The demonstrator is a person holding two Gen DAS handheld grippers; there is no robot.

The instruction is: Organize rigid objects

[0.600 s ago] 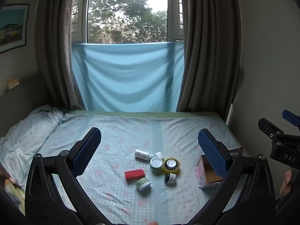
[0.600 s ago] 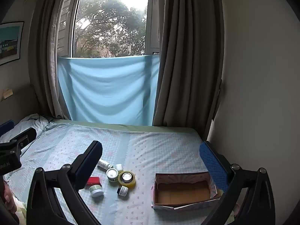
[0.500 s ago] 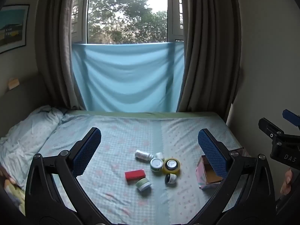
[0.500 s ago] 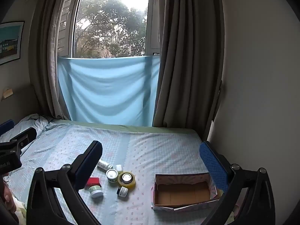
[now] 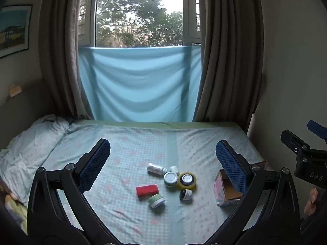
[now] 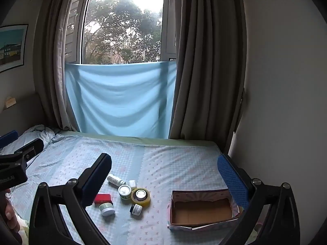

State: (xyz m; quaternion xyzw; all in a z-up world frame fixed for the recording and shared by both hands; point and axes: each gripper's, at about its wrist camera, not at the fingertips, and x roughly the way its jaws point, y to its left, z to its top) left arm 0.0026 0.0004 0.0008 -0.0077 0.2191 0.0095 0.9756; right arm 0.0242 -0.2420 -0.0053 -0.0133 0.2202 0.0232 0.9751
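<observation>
A cluster of small objects lies on the bed: a red box [image 5: 147,190], a green-lidded jar [image 5: 156,200], a small dark jar [image 5: 186,194], a yellow tape roll [image 5: 187,180] with a small jar inside it, a white-lidded jar [image 5: 170,179], a white bottle [image 5: 157,168] lying on its side. The red box [image 6: 103,199], the tape roll [image 6: 140,197] and an open, empty cardboard box [image 6: 202,210] show in the right wrist view; the box [image 5: 225,190] is partly hidden in the left. My left gripper [image 5: 162,165] and right gripper [image 6: 164,175] are both open, empty, held above the bed.
The bed [image 5: 130,143] has a pale blue patterned sheet, with a rumpled duvet [image 5: 26,143] at the left. A blue cloth [image 5: 139,85] hangs over the window between grey curtains. A wall [image 6: 286,81] runs along the bed's right side.
</observation>
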